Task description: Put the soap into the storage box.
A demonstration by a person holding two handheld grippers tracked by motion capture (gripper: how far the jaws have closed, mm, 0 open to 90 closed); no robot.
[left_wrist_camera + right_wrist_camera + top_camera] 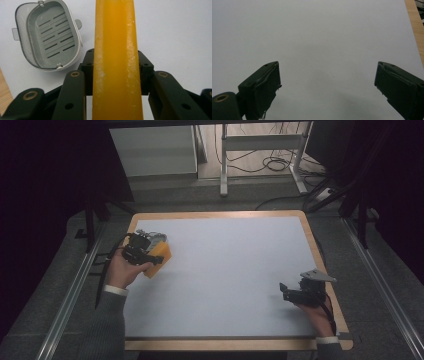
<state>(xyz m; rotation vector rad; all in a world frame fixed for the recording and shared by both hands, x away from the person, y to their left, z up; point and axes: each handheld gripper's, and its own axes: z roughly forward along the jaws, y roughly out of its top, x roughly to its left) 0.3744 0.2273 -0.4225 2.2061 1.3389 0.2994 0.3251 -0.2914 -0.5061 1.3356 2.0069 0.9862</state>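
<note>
Left gripper view: fingers clenched on yellow bar, grey slotted tray beside; right gripper released

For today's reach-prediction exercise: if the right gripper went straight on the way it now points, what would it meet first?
Probably only the bare white table top. The right gripper has its jaws wide apart with nothing between or ahead of them; depth is unclear.

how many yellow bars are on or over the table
1: the yellow bar is clamped in the left gripper, beside the grey slotted dish near the table's far left corner.
</note>
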